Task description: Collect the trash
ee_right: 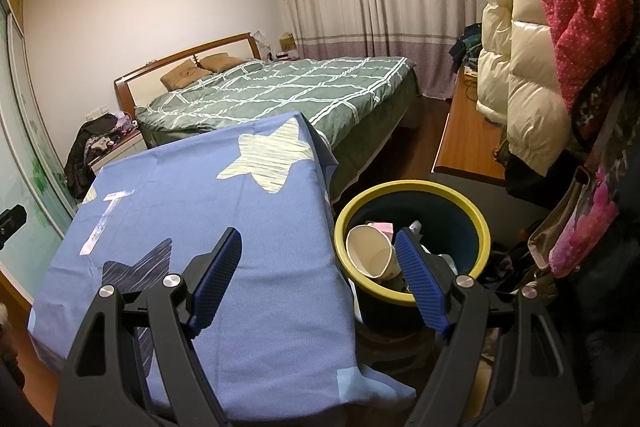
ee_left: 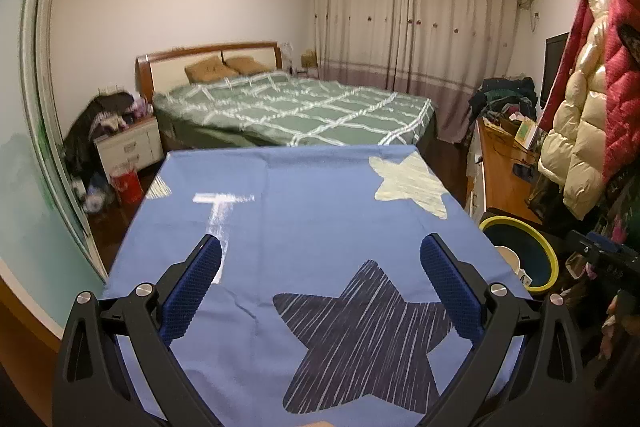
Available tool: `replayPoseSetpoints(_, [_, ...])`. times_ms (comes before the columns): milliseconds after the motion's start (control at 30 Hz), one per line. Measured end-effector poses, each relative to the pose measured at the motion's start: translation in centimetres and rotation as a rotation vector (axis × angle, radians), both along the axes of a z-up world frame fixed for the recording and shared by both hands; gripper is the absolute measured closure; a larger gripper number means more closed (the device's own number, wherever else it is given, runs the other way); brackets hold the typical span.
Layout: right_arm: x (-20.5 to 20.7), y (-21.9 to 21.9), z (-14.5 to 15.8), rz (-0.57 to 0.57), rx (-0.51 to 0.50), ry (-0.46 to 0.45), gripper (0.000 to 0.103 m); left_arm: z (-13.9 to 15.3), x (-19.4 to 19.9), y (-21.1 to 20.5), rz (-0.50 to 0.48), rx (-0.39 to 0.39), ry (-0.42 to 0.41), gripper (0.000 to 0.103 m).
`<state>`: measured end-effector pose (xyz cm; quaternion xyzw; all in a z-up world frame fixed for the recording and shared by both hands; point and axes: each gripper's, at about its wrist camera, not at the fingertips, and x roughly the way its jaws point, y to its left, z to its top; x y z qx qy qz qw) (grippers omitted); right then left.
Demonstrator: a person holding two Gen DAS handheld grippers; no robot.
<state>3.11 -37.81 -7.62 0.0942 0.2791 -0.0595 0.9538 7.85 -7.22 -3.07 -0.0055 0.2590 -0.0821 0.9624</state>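
Both grippers' fingers (ee_left: 208,267) (ee_right: 416,287) gape empty; only the right view shows the bin's (ee_right: 412,187) paper cup (ee_right: 370,253).

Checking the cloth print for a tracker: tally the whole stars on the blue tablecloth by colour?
Pale yellow star: 1
Dark navy star: 1
Total: 2 whole stars on the blue tablecloth; a pale scrap at its left edge is cut off.

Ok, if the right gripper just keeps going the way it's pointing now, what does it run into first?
Most likely the right edge of the blue star-patterned cloth, where it drops off beside the yellow-rimmed trash bin. The right gripper is open and empty, straddling that edge; its right finger lines up with the bin. Depth is unclear.
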Motion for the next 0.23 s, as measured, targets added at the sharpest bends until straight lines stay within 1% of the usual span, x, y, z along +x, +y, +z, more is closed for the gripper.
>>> replayPoseSetpoints(33, [0.9, 0.3, -0.3, 0.012, 0.004, 0.014, 0.028, -0.5, 1.0, 0.3, 0.0, -0.008, 0.031, 0.005])
replayPoseSetpoints(100, [2.2, 0.6, -0.6, 0.03, 0.01, 0.03, 0.028, -1.1, 2.9, 0.8, 0.002, -0.013, 0.062, 0.005])
replayPoseSetpoints(167, [4.3, 1.5, -1.4, 0.053, 0.014, 0.059, 0.028, -2.3, 5.4, 1.4, 0.02, -0.008, 0.101, 0.005])
replayPoseSetpoints(233, [7.4, 2.7, -2.4, 0.071, 0.019, 0.088, 0.028, -3.8, 8.1, 2.1, 0.034, 0.005, 0.139, 0.005])
